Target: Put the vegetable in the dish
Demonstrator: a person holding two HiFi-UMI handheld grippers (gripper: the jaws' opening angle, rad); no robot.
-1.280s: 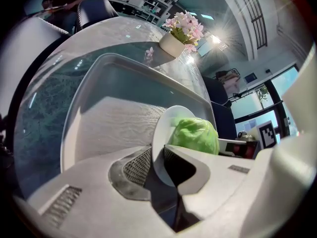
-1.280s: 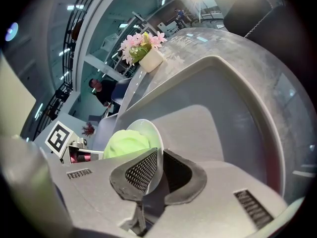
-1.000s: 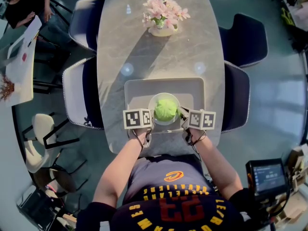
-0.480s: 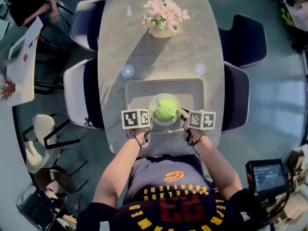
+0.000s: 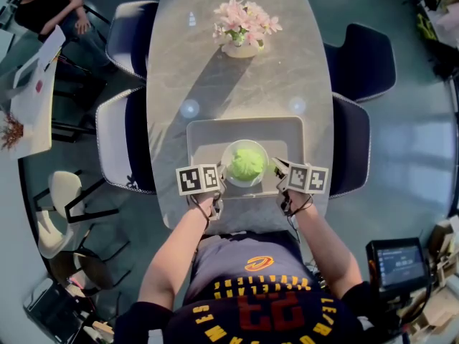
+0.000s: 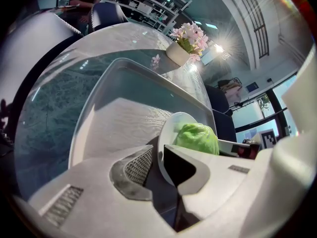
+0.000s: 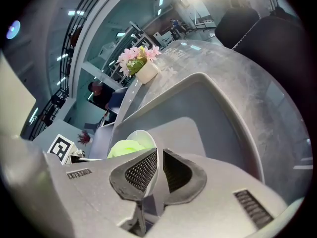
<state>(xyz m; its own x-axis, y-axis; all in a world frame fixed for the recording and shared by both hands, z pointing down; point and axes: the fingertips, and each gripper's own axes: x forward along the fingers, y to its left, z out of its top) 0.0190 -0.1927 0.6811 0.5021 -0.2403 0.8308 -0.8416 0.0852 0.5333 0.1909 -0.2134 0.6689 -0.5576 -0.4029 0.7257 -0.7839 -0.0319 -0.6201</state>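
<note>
A green leafy vegetable (image 5: 246, 162) (image 6: 197, 138) (image 7: 126, 147) lies in a white bowl (image 5: 246, 142) (image 6: 171, 125) (image 7: 141, 134). The bowl rests at the near edge of a grey tray (image 5: 208, 131) (image 6: 119, 118) (image 7: 208, 108). My left gripper (image 5: 221, 180) (image 6: 157, 162) is at the bowl's left side and my right gripper (image 5: 277, 169) (image 7: 158, 170) at its right side. In each gripper view the bowl's rim stands in a narrow gap between the jaws, touching one pad with a slit showing beside the other. Both look slightly open.
The tray lies on a long marble table (image 5: 237, 84), with a vase of pink flowers (image 5: 242, 27) at the far end. Dark chairs (image 5: 125, 145) (image 5: 351, 149) flank the table. A seated person (image 5: 43, 6) is at upper left, and a screen (image 5: 398, 264) at lower right.
Both grippers have shifted a little outward from the bowl, the left one leftward and the right one rightward. The bowl and vegetable have stayed in place on the tray.
</note>
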